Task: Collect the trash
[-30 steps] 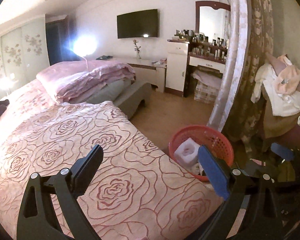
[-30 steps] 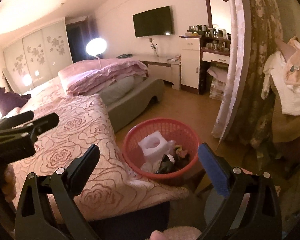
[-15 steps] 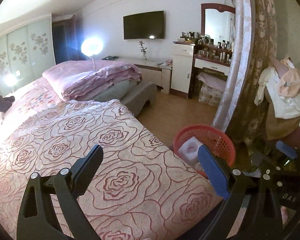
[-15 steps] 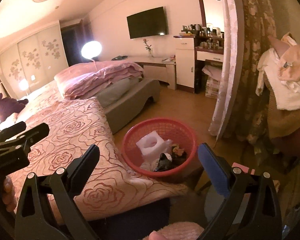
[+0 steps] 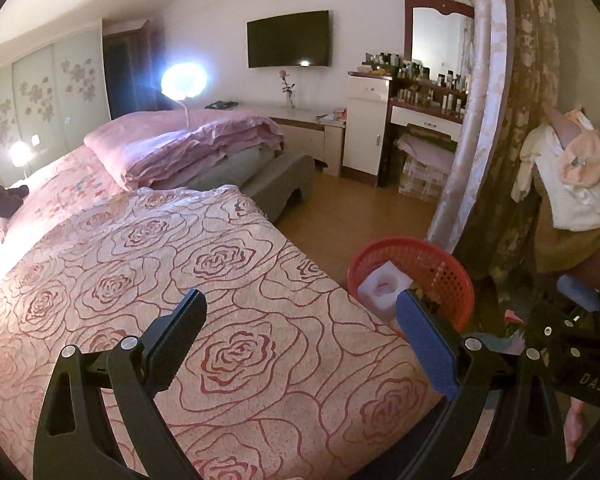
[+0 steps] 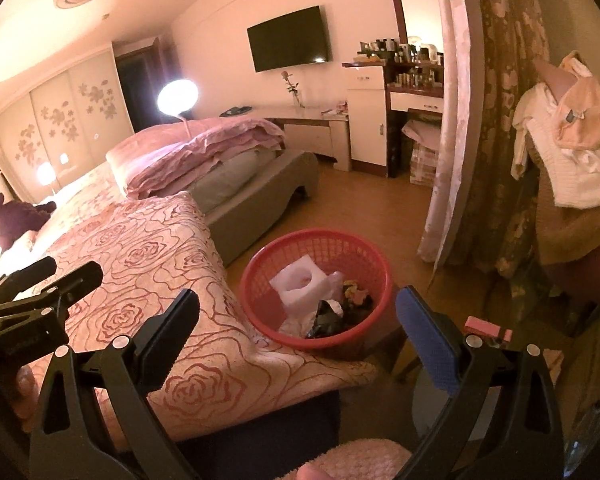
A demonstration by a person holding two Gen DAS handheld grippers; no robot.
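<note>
Both claws, left and right, gape empty; trash fills the basket beside the bed's corner.

Left wrist view — above the bedspread, facing 12 o'clock toward the television; right wrist view nearer the red basket — both share it.
</note>
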